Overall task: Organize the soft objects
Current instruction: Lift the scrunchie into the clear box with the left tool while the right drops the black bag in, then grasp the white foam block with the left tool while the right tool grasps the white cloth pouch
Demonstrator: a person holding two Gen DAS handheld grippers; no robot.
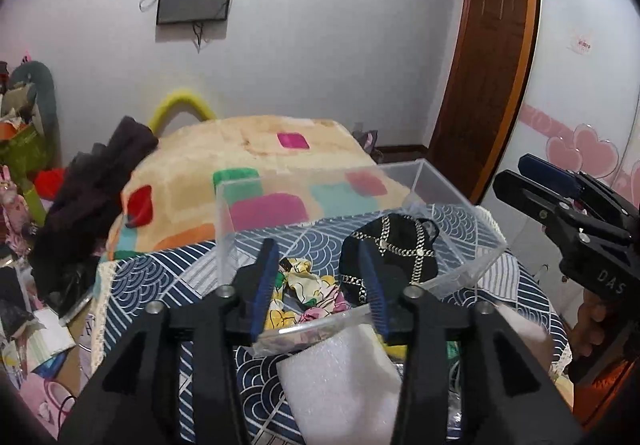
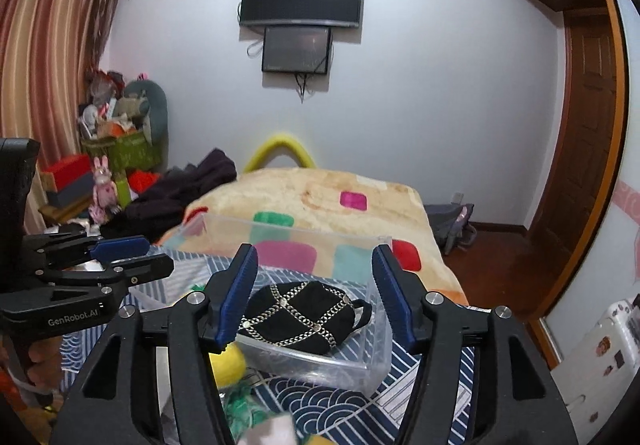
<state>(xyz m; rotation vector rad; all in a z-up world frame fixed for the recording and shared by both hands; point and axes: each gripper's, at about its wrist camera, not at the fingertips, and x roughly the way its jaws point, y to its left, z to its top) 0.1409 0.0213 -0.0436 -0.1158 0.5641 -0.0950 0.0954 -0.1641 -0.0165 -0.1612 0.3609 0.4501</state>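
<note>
Soft objects lie inside a clear plastic box point(image 1: 440, 205) standing on a blue wave-patterned cloth point(image 1: 160, 277): a black pouch point(image 2: 304, 315) with silver chain trim toward the box's right side and a floral fabric piece point(image 1: 304, 293) just left of it. Left gripper point(image 1: 320, 285) hovers above the box's near rim, its blue-padded fingers point(image 1: 266, 277) spread with nothing between them, a white foam sheet point(image 1: 340, 377) below. Right gripper point(image 2: 316, 297) points at the pouch, its fingers point(image 2: 240, 293) likewise spread apart and holding nothing.
</note>
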